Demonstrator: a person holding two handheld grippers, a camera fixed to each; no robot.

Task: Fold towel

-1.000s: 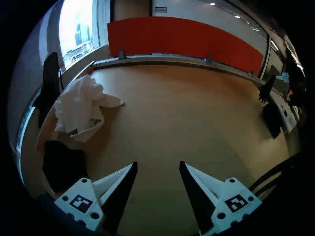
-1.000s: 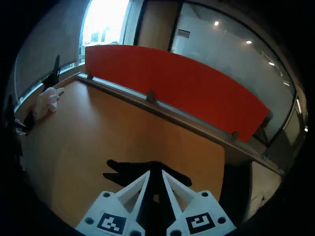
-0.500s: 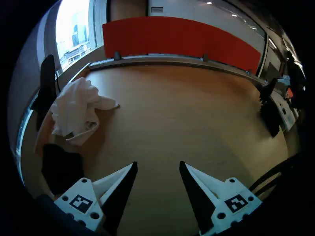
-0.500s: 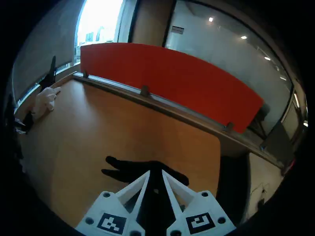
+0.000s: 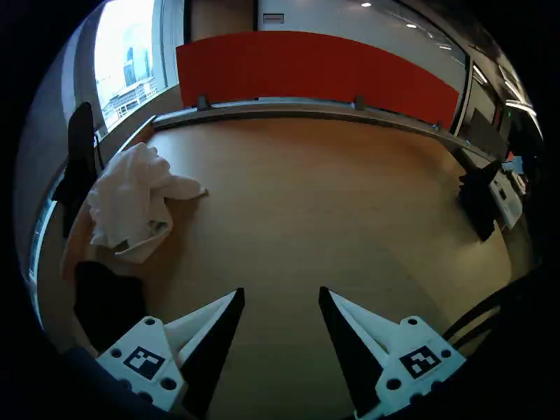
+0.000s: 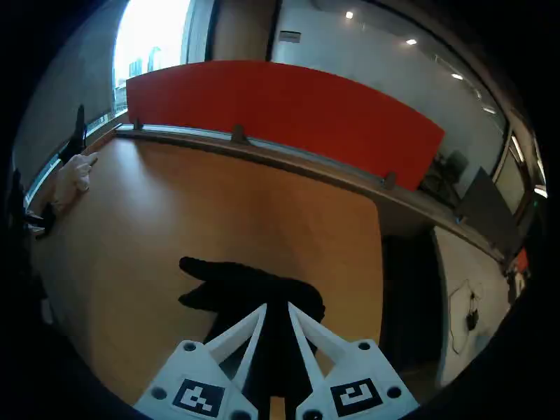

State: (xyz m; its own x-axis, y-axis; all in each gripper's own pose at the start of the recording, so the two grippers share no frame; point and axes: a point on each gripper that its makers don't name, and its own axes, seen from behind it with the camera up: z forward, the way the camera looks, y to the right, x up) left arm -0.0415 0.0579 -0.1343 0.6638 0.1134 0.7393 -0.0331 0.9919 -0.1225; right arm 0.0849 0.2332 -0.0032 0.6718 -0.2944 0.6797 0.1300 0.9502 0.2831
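"Logging item one," says the clerk, "a white crumpled cloth towel [image 5: 133,196]. Location: far left edge of the light-brown wooden table [image 5: 315,210], by the window, well apart from both grippers. In the right gripper view the towel [image 6: 70,183] is a small pale heap at the far left."

"Handling?" asks the checker.

"Judged soft, light and limp, with no stiffness to hold a fold unaided. Probably best taken by a corner or hem, one per gripper. The tongue of cloth poking toward the table's middle looks the readiest hold. Condition: bunched, layers overlapping, edges hard to trace."

"Grippers?"

"The left gripper [image 5: 280,308]: fingers spread apart, empty, over bare table. The right gripper [image 6: 276,315]: fingers drawn almost together, nothing seen pinched. A dark shape [image 6: 245,283] lies on the table beneath, cloth or shadow not determinable."
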